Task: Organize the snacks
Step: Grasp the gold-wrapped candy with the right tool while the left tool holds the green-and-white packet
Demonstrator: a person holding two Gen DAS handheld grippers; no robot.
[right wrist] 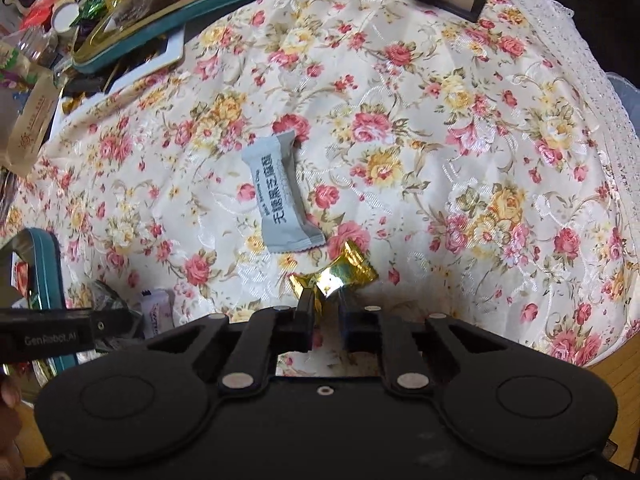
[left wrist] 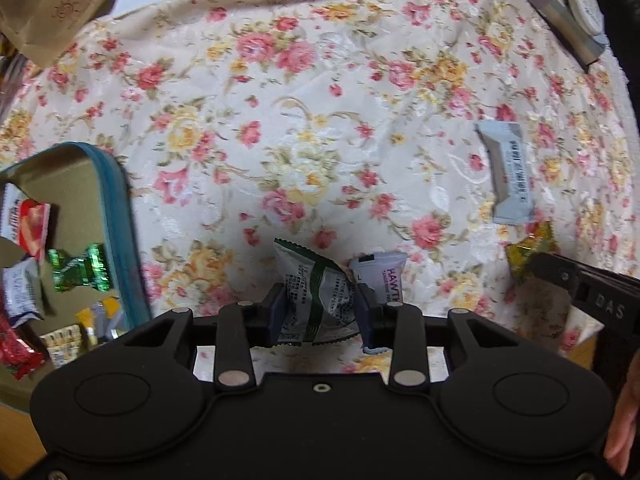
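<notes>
- My left gripper (left wrist: 320, 304) points down with its fingers (left wrist: 280, 308) clamped on a green-and-white snack packet (left wrist: 316, 296); a white-and-purple packet (left wrist: 386, 280) lies just right of it on the floral cloth (left wrist: 280, 120).
- My right gripper (right wrist: 325, 308) has its fingers (right wrist: 306, 312) clenched on a gold foil candy (right wrist: 340, 270), just below the grey packet (right wrist: 280, 196).
- The grey packet lies flat, apart from the candy, with open cloth on every other side of it.
- The teal tin (left wrist: 116, 216) sits well left of the grey packet, its rim close beside my left gripper; wrapped snacks lie inside.
- Above the grey packet, clutter lines the cloth's far edge.
- Right of it, the cloth's lace edge drops off the desk (right wrist: 616, 368).
</notes>
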